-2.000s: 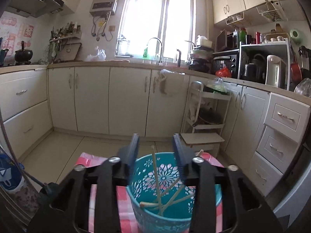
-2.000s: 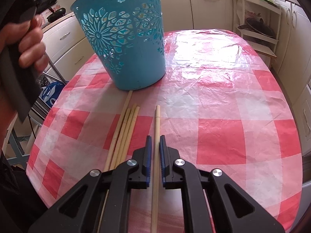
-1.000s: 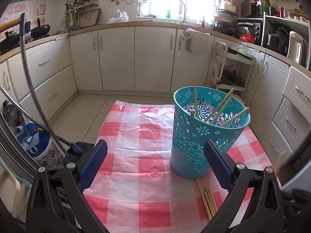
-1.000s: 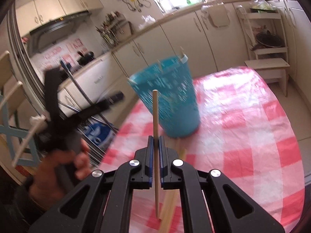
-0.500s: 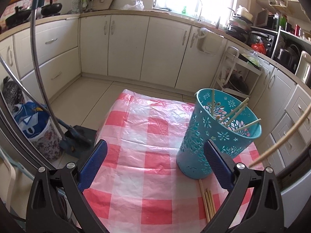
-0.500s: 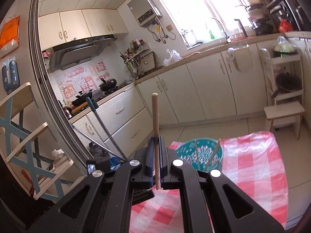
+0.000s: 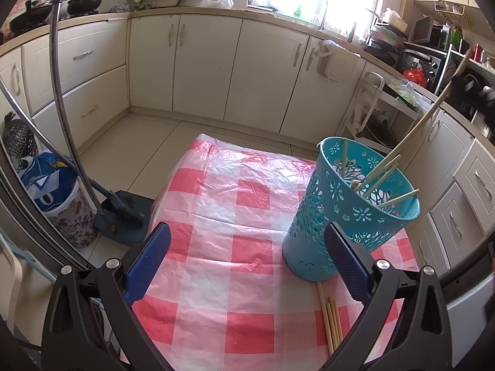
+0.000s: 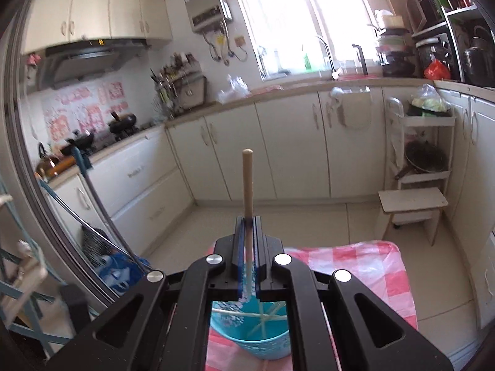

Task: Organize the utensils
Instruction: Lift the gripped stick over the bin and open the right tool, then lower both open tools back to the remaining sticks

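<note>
Checked red-and-white cloth (image 7: 235, 266) covers the table, with kitchen cabinets behind. At the left, the left gripper (image 7: 247, 262) hangs above the cloth with its jaws spread wide, holding nothing. Further right stands the basket (image 7: 349, 216), teal and perforated, with several chopsticks leaning inside. Just before its base lie four loose sticks (image 7: 331, 318) on the cloth, still to be collected. Rightmost, the right gripper (image 8: 247, 241) is pinched tight on one chopstick (image 8: 247, 179), held above the basket; its lower end seems to reach into the opening, though the jaws hide it. To finish well, keep the stick steep and centred over the rim, lower it inside, then release so it drops among the others rather than glancing off the edge.
</note>
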Tool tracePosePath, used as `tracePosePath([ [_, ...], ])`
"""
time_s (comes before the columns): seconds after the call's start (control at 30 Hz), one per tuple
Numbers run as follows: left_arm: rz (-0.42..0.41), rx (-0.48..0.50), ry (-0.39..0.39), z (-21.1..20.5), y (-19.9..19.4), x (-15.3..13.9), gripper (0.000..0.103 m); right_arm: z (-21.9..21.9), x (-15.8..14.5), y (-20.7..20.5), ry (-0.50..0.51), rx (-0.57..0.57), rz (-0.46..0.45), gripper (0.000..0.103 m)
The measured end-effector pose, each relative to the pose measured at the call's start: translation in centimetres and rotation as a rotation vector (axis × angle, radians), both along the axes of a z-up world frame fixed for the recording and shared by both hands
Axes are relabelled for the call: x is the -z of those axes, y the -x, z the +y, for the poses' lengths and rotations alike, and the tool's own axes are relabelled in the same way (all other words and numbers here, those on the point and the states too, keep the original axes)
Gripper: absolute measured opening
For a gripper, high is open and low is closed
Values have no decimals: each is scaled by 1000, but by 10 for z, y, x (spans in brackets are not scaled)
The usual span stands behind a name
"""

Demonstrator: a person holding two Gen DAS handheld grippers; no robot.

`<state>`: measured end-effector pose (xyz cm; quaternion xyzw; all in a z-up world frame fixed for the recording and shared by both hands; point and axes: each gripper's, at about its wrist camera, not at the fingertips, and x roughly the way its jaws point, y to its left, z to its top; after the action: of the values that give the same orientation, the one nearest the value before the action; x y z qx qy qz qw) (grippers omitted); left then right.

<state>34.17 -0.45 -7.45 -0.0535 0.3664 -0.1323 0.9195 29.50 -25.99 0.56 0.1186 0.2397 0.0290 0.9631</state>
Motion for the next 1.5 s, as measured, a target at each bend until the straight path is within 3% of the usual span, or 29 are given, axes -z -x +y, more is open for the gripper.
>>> tracePosePath([
  [0.2, 12, 25, -24, -8, 1, 3, 95, 7, 62, -22, 5, -2, 166, 8],
  [0.3, 11, 39, -40, -12, 2, 4, 95, 9, 67, -10, 7, -5, 159, 21],
  [0.5, 19, 55, -55, -16, 4, 5, 95, 24, 67, 55, 67, -60, 104, 33],
  [0.73, 31, 87, -93, -23, 10, 12, 95, 30, 169, 112, 72, -97, 370, 32],
  [0.83, 54, 123, -120, -29, 13, 20, 95, 26, 193, 119, 56, -66, 434, 26],
  [1.13, 172, 213, -174, -45, 15, 59, 95, 30, 213, 113, 59, -86, 489, 25],
  [1.3, 188, 241, -203, -57, 19, 69, 95, 33, 213, 112, 47, -99, 477, 25],
  [1.5, 206, 256, -226, -66, 20, 79, 95, 45, 219, 106, 136, -101, 488, 24],
])
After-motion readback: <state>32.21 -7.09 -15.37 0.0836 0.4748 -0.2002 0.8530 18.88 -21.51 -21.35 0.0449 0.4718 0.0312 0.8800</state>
